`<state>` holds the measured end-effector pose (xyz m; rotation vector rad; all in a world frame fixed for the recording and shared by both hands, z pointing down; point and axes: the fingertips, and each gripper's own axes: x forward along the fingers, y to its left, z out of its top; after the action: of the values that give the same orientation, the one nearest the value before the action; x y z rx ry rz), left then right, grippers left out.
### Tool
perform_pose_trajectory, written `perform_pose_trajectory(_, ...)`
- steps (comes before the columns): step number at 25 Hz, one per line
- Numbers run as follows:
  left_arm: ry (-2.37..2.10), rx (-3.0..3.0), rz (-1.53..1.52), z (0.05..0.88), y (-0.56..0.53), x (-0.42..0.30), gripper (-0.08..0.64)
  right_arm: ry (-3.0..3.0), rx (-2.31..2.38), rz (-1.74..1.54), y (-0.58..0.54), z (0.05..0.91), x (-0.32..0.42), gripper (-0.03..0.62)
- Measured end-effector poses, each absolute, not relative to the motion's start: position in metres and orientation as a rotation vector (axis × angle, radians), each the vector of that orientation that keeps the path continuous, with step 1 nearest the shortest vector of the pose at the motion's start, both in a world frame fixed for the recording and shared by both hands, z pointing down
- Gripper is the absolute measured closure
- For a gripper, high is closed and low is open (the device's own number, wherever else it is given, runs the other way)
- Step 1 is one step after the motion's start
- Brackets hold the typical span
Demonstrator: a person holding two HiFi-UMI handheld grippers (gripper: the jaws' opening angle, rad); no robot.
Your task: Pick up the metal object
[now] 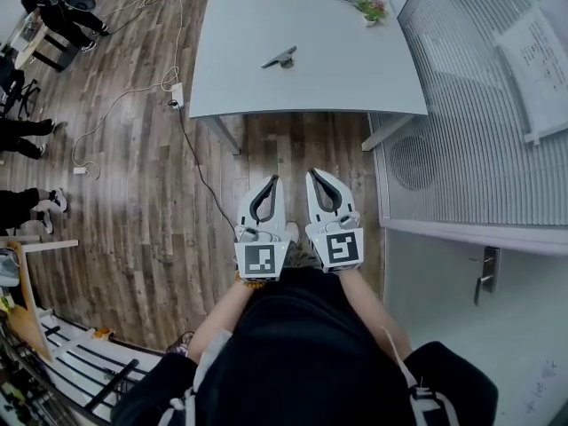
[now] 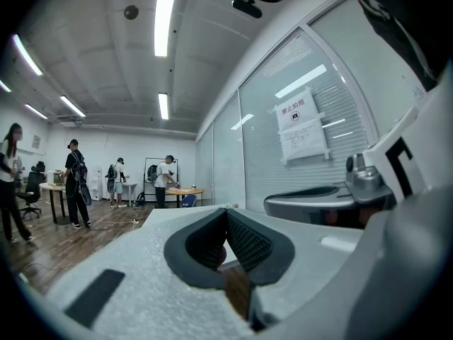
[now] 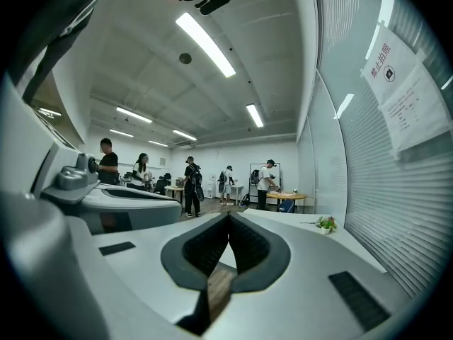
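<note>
The metal object [image 1: 282, 59], a small grey angled piece, lies near the middle of the white table [image 1: 355, 78] ahead of me. Both grippers hang side by side over the wood floor, short of the table's near edge and pointing toward it. My left gripper [image 1: 272, 182] is shut with nothing in it, its dark pads [image 2: 244, 241] meeting at the tips. My right gripper [image 1: 314, 176] is likewise shut and empty, pads [image 3: 249, 246] together. In neither gripper view can I make out the metal object.
A small potted plant [image 1: 371, 10] stands at the table's far right corner. A glass wall with blinds [image 1: 479, 105] runs along the right. Cables [image 1: 133, 91] trail over the floor at the left, where several people [image 1: 55, 7] stand near desks.
</note>
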<state>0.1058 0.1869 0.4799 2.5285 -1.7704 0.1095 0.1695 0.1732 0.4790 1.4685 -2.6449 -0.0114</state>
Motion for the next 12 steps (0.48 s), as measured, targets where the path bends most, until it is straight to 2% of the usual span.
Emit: perform_pose_trajectory(12,-1.795,2.538,0.088,0.485,0.126,0.095,0.563,-2.641,1.417,-0.057,0.124,0.478,0.155,0.592)
